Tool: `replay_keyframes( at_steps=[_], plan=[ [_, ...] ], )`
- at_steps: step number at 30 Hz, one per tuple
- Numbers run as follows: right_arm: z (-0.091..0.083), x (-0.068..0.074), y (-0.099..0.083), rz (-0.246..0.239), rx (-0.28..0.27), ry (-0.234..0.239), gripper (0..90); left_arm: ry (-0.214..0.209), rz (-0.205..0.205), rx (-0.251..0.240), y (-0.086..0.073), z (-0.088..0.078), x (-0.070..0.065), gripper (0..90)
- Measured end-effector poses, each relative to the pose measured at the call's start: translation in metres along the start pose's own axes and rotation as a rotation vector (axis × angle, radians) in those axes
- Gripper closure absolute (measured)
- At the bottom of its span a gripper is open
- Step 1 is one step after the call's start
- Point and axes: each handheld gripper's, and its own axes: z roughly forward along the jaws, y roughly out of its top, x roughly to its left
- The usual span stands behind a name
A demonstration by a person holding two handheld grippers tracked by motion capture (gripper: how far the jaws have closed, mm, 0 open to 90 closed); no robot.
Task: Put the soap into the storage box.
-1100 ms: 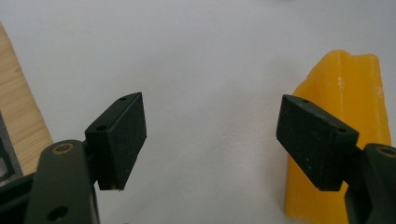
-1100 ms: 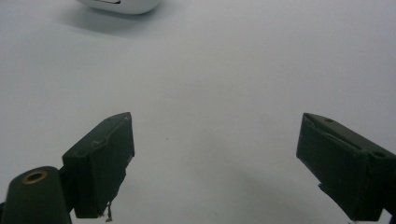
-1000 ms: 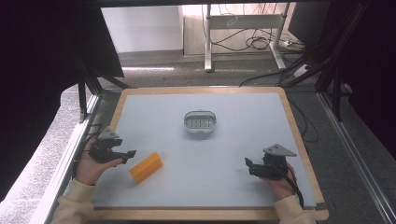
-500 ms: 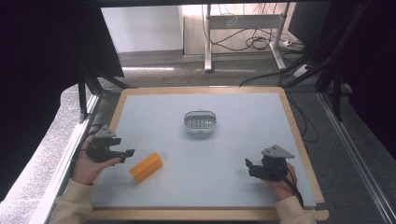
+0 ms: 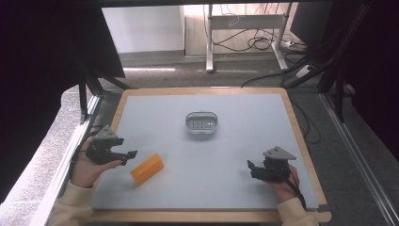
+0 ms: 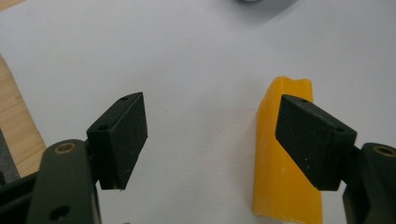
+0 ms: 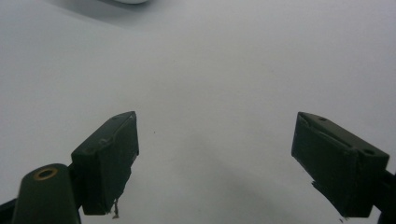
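Pale table (image 5: 235,188) — orange block (image 5: 147,168), grey oval dish (image 5: 202,122)

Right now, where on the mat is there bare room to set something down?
Free: the whole far strip of the pale grey mat behind the small oval grey dish, and the wide middle between the orange block and the right gripper. Tightest spot: near left, where the open left gripper sits close beside the block.

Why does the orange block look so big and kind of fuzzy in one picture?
In the left gripper view the camera sits very close, so the orange block looks huge and soft-edged, partly behind one pad of the open left claw. In the high view the block is small and sharper on the evenly lit table, with dark surroundings.
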Motion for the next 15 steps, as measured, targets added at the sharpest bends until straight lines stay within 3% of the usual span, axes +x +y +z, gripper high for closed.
replay_keyframes(
  at_steps=[15],
  plan=[
    [0.0,0.001,0.0,-0.014,0.007,-0.003,15.6,-0.042,0.054,0.03,0.007,0.003,-0.017,24.7]
  ],
)
